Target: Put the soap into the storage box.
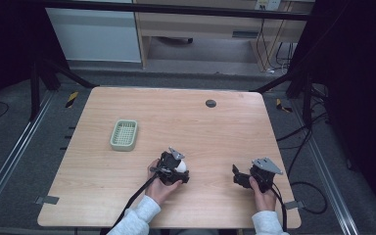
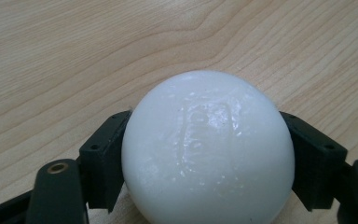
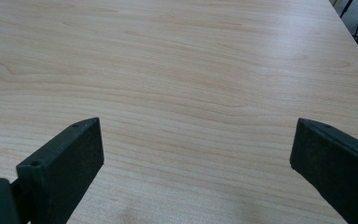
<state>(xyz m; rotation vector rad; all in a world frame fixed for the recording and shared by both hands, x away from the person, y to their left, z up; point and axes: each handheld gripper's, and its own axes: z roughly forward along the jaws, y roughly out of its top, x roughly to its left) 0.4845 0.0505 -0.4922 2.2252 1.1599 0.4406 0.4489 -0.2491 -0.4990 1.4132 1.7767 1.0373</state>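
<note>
White soap bar (image 2: 208, 149), embossed, is clamped between the jaws of the left gripper (image 1: 175, 169) low over the wooden table (image 1: 215, 132). Right gripper (image 3: 196, 154) is held apart, empty. Soap surface possibly wet; slippage is judged likely before the green soap dish (image 1: 124, 134) is reached.

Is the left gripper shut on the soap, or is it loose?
Shut on it: in the left gripper view both jaws press the sides of the white soap bar; the left gripper holds it.

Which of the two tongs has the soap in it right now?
The left tongs, shut on the white soap; the right tongs are wide open over bare table.
</note>
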